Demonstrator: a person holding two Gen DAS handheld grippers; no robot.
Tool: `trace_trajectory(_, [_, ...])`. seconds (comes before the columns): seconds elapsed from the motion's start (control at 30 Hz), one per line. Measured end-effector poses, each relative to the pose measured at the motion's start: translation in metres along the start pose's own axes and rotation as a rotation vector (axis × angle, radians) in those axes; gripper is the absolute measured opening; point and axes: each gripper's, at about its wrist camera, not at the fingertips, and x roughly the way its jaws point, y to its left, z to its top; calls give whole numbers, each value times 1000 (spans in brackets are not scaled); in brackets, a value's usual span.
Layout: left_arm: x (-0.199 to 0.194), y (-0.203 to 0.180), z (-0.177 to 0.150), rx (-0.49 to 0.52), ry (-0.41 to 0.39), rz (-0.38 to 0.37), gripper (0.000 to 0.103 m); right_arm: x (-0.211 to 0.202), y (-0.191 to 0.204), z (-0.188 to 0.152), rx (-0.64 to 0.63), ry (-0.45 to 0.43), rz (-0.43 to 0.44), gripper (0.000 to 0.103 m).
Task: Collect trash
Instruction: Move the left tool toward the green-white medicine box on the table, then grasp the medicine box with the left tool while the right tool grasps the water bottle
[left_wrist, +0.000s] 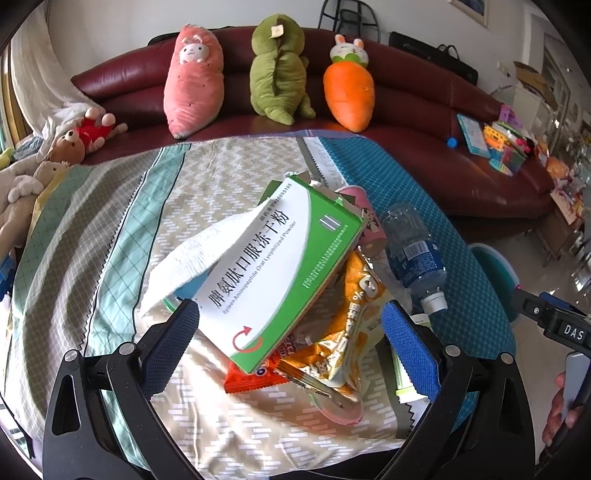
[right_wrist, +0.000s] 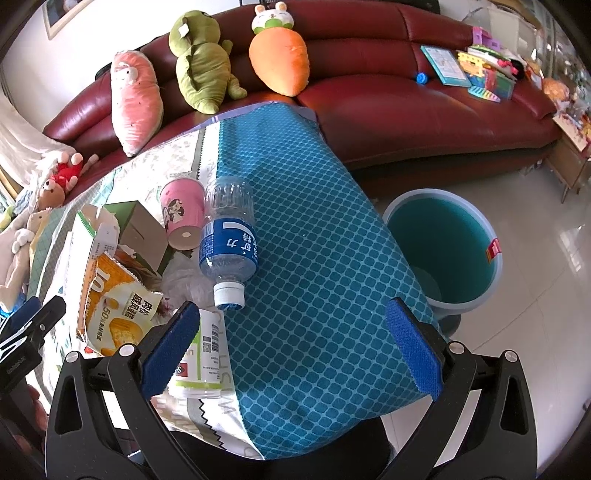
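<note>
Both of your grippers hang over the table with jaws spread wide, gripping nothing.

In the left wrist view your left gripper (left_wrist: 291, 332) frames the trash pile at frame centre: a green-and-white medicine box (left_wrist: 280, 266) tilted on top, a white tissue (left_wrist: 195, 254) draped at its left, an orange snack bag (left_wrist: 347, 332) and a red wrapper (left_wrist: 251, 378) beneath. In the right wrist view your right gripper (right_wrist: 291, 343) sits over the blue-patterned tablecloth (right_wrist: 314, 258); the plastic bottle (right_wrist: 229, 236) lies centre-left, cap toward you, touching the pink paper cup (right_wrist: 181, 210). The teal bin (right_wrist: 447, 251) stands on the floor at right.
</note>
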Motion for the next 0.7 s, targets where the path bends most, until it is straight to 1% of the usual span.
trace_trajectory(0.2, [4, 10, 0, 4, 11, 10, 99, 5, 5, -1, -9, 13, 6, 97])
trace_trajectory(0.43, [8, 17, 1, 13, 19, 2, 99, 7, 7, -2, -13, 17, 2, 97])
trace_trajectory(0.6, [11, 25, 4, 46, 18, -1, 99, 10, 10, -1, -15, 26, 1, 97])
trace_trajectory(0.7, [14, 31, 8, 84, 25, -24, 99, 12, 13, 0, -26, 31, 1, 97])
